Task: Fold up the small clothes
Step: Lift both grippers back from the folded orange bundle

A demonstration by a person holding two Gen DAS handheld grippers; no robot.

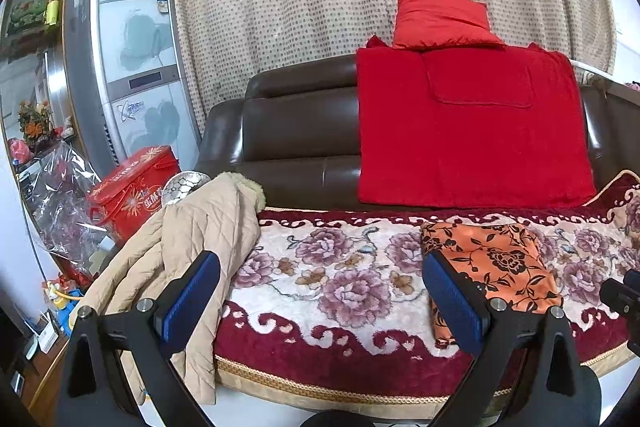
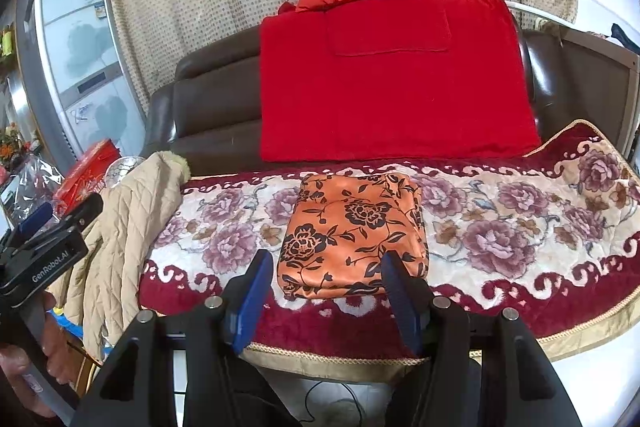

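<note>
Both wrist views face the sofa [image 1: 304,131] closely, apparently side by side.

Orange cloth with black floral print [image 2: 352,227] lies folded into a compact, flat rectangle on the floral sofa cover [image 2: 500,219], near its front edge, layers stacked.

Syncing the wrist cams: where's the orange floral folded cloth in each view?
Left wrist: orange floral cloth sits right of centre, partly behind the left gripper's right-hand finger.
Right wrist: the cloth lies at centre, just beyond the open right gripper, untouched.
Shared landmark: the red blanket draped over the sofa back, directly behind the cloth.
</note>
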